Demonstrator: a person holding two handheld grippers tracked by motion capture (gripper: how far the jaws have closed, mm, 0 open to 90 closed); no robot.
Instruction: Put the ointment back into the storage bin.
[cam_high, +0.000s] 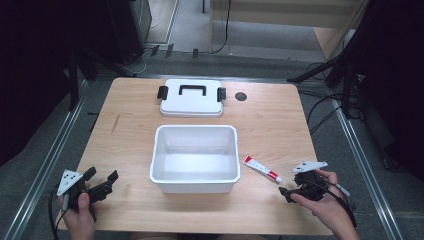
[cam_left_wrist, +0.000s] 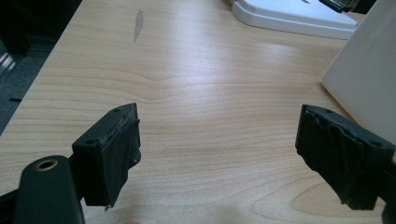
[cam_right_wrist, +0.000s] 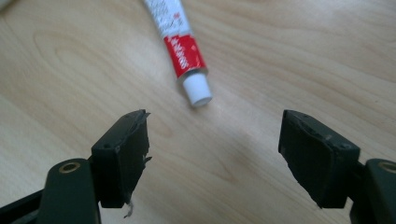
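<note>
Both tools open, tube waiting on worktop right of the bin.

Right tool (cam_high: 295, 189) jaws apart, aimed at the red-and-white tube (cam_high: 262, 168), which lies flat just right of the empty white bin (cam_high: 194, 152), probably lined up for a pick. Left tool (cam_high: 102, 182) jaws apart, idle near left of the worktop (cam_high: 130, 125). Lid (cam_high: 191, 97) lies far, off the bin. Right gripper view shows the tube's white cap (cam_right_wrist: 197, 91) pointing toward the jaws, unclear from above.
</note>
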